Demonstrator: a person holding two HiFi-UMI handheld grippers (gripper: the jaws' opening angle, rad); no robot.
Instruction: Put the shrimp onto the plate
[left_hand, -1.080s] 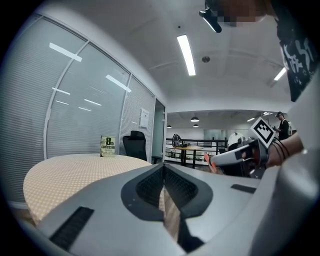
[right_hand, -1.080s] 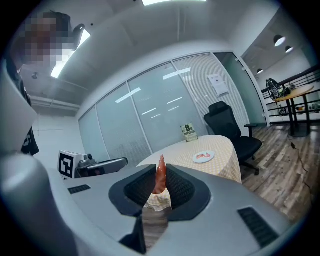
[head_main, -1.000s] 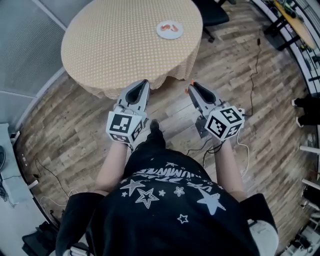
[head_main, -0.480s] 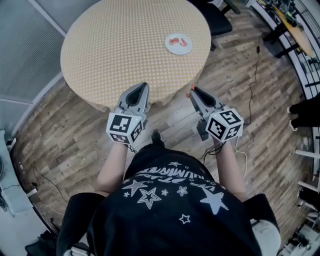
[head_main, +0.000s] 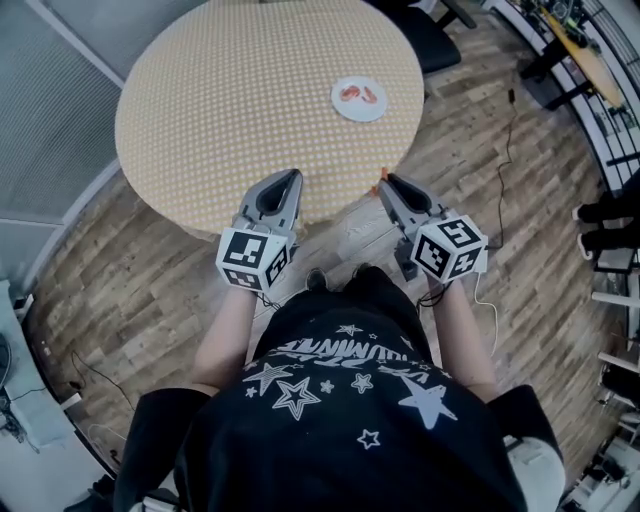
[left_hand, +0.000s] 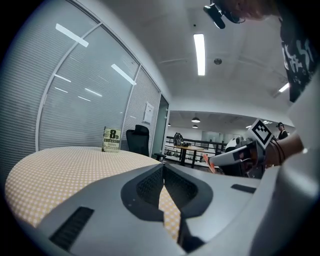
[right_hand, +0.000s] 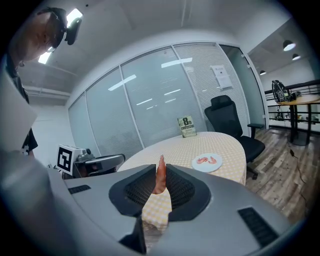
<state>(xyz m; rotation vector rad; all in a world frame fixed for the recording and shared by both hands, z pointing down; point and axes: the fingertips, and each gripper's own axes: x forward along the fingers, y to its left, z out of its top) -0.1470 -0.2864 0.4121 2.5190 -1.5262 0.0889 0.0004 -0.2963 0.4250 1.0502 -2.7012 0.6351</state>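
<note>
Plate (head_main: 358, 116) nearer, two shrimp (head_main: 349, 95) on it

Tabletop (head_main: 240, 100) is bare across middle and left; only the plate (head_main: 357, 116) sits upper right, office chair (head_main: 425, 25) just beyond it.

A round bench (head_main: 260, 90) draped in a yellow dotted cloth is seen standing on a floor (head_main: 130, 290) of pale wood-look planks, and a black office chair (right_hand: 227, 122) is placed just beside the bench's far edge. The room is enclosed by tall glass partition walls (right_hand: 150, 95) lined with slatted blinds; a paper notice (right_hand: 220, 77) is fixed to one panel, and a small standing card (right_hand: 187, 126) is set on the bench near those walls. Light is given by long ceiling strips (left_hand: 199, 47), and past the partition an open area with a further table (right_hand: 300, 99) can be made out.
</note>
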